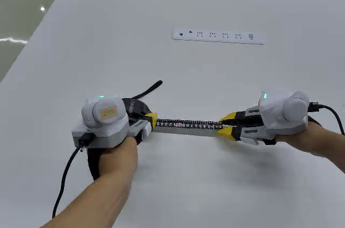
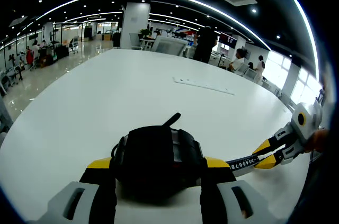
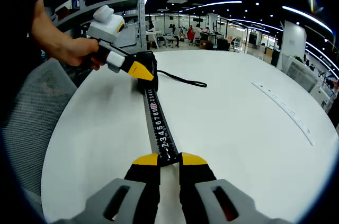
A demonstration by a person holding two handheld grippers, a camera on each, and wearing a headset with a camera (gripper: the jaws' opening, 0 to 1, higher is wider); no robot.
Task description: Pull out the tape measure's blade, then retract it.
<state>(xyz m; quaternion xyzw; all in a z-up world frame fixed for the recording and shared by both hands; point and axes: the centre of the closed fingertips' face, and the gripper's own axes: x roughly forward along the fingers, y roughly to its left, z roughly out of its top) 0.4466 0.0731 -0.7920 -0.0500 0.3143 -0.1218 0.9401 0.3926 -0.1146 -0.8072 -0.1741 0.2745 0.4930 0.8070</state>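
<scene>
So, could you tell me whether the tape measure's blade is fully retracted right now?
No, the blade stretches across the table from the case to the right gripper, which pinches its end.

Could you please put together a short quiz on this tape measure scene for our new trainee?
1. True or false: the blade is fully wound into the case.
2. What does the right hand-held gripper clamp? A) the case B) the blade's end C) nothing
3. Name the long white item lying on the table beyond the blade.
Key: 1 false; 2 B; 3 the power strip.
</scene>
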